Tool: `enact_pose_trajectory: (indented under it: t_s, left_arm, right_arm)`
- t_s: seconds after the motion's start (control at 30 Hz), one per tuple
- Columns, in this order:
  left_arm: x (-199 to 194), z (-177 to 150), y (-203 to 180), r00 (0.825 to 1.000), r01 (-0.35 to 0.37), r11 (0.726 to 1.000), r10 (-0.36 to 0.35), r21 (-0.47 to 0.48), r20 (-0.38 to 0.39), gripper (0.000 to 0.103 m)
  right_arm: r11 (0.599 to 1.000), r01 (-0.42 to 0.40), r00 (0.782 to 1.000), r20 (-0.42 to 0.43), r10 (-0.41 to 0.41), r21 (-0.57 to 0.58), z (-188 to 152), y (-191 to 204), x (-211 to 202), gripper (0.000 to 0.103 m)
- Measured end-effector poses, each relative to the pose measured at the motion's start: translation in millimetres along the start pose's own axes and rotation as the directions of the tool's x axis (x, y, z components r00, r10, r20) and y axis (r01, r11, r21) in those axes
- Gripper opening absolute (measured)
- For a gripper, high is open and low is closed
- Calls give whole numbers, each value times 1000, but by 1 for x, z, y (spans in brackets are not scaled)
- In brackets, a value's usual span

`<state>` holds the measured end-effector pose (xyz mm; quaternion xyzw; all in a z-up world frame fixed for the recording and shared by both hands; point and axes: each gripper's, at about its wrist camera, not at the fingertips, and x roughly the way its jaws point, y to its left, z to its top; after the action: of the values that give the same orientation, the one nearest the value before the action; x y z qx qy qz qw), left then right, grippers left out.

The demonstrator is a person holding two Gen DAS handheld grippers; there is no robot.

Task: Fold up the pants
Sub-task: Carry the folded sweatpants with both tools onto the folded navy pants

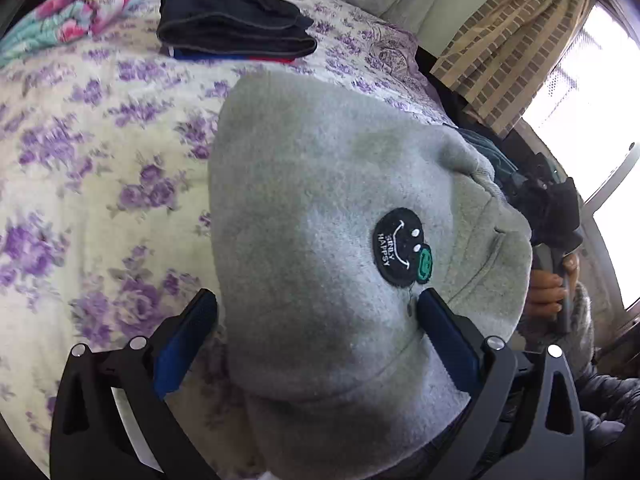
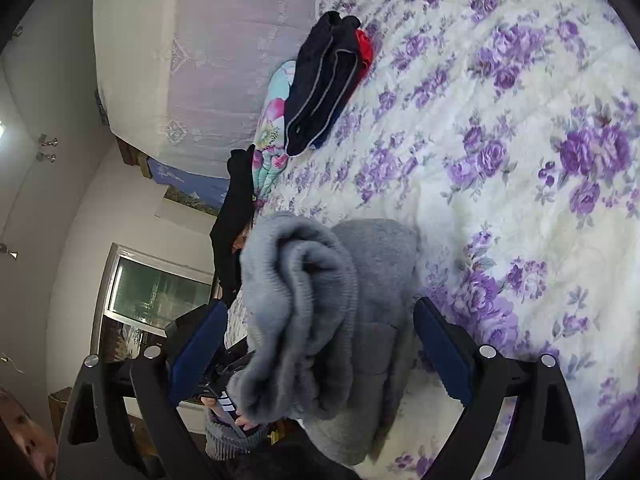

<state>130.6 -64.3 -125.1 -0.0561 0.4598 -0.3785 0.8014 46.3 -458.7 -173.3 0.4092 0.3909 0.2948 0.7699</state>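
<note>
The grey fleece pants (image 1: 320, 208) lie folded into a thick bundle on the floral bed cover (image 1: 92, 168), with a black smiley patch (image 1: 398, 246) facing up. My left gripper (image 1: 318, 312) is open, its blue pads on either side of the bundle's near end. In the right wrist view the pants (image 2: 320, 300) show their bunched waistband end. My right gripper (image 2: 320, 320) is open and straddles that end. The other gripper and the hand holding it show at the right edge of the left wrist view (image 1: 552, 216).
A stack of folded dark clothes (image 1: 232, 26) with red and blue edges lies at the far side of the bed, also in the right wrist view (image 2: 328, 84). A flowered pillow (image 1: 80, 4) lies beside it. A curtain (image 1: 508, 36) and window are to the right.
</note>
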Motion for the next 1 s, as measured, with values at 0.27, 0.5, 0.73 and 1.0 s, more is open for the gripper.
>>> enact_pose_trajectory:
  t_s: [0.27, 0.5, 0.73, 1.0]
  left_arm:
    - [17, 1, 7, 997, 68, 997, -69, -37, -21, 99]
    - [20, 6, 3, 997, 76, 997, -76, -9, -23, 92]
    - [1, 10, -6, 997, 53, 999, -54, 12, 47, 55]
    - [3, 7, 5, 998, 67, 998, -67, -13, 12, 73]
  right_arm:
    - [1000, -2, 999, -48, 1, -24, 8, -2, 28, 96]
    - [999, 0, 999, -35, -1, -32, 6, -2, 34, 73]
    - [999, 12, 1000, 24, -11, -36, -2, -1, 27, 63]
    - [998, 26, 999, 21, -25, -60, 0, 6, 26, 62]
